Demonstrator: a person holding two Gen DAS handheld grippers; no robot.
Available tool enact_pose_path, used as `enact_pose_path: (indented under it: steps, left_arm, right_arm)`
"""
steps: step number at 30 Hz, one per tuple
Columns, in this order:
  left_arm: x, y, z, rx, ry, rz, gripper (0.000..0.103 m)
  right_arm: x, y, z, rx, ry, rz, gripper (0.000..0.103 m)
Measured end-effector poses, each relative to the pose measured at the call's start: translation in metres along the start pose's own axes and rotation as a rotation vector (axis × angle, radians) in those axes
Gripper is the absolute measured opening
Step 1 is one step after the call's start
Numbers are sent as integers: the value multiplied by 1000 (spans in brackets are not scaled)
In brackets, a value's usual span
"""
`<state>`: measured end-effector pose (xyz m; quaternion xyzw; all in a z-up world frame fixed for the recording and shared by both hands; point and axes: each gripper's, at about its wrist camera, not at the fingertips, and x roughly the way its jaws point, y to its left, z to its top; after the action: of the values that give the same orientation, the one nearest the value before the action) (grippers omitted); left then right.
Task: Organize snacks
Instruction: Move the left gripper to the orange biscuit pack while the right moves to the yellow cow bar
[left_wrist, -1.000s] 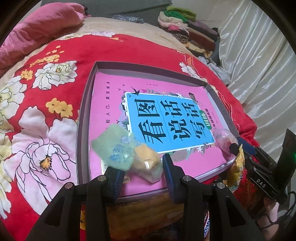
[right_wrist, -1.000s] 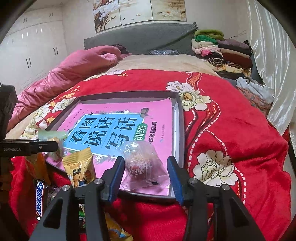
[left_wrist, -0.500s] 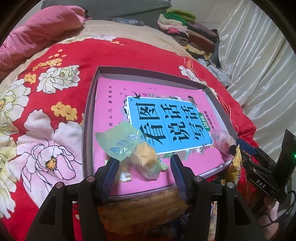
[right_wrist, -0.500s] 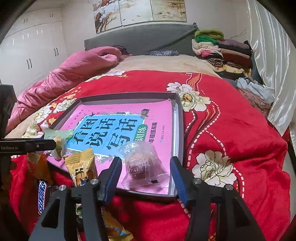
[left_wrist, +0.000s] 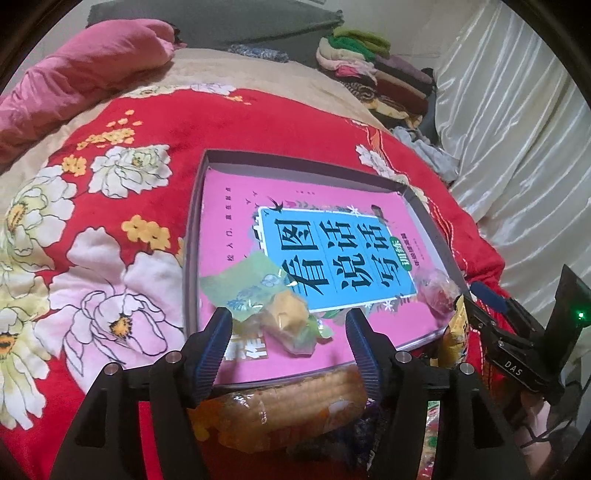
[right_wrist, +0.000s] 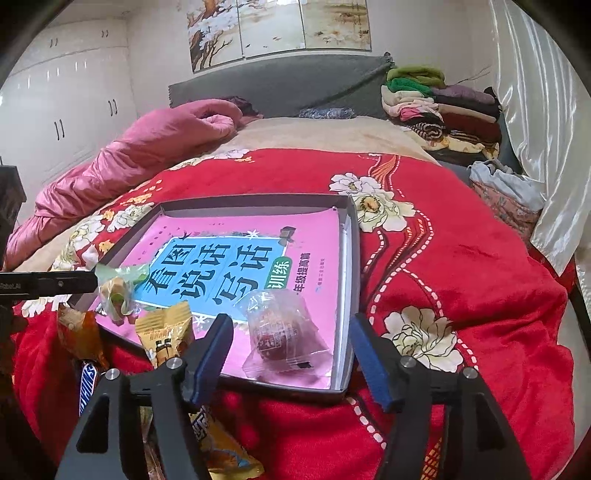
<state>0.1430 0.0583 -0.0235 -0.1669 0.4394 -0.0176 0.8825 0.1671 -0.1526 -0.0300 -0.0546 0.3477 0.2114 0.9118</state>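
Nearest to me, loose snacks lie unsorted on the red floral blanket (right_wrist: 461, 258) below the tray's near edge: a corn-print packet (left_wrist: 295, 402) directly under my left gripper (left_wrist: 290, 341), a Snickers bar (right_wrist: 87, 384) and a yellow wrapper (right_wrist: 221, 446) at lower left in the right wrist view, and a small orange-yellow packet (right_wrist: 166, 332) leaning at the tray's near rim. I judge these to be the remaining work. My left gripper has just been opening; its jaws stand about half apart and the pads press on nothing, with the green-wrapped pastry (left_wrist: 273, 306) lying free on the pink book cover just beyond the tips, at the near left of the tray. My right gripper (right_wrist: 291, 354) has likewise just been opening, about half apart, holding nothing; the clear-wrapped reddish snack (right_wrist: 275, 334) rests between and just beyond its tips, at the near right corner of the tray. The grey shallow tray (right_wrist: 352, 280) sits on the blanket with the pink book (left_wrist: 332, 254) lining its floor; its far half is bare of snacks. I count two items placed and at least four outstanding, so the task appears to be in an early stage. Farther off are a pink quilt (right_wrist: 147, 155) at left and folded clothes (right_wrist: 436, 107) at far right.
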Motion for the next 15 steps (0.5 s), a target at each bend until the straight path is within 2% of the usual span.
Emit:
enact_pose_path:
  steps: [2, 15]
  left_arm:
    - [-5, 1, 0, -5, -11, -3, 74]
    - [-23, 2, -5, -4, -34, 1, 77]
  right_arm:
    - [-2, -2, 1, 11, -9, 3, 66]
    - [-16, -2, 3, 16, -44, 25, 69]
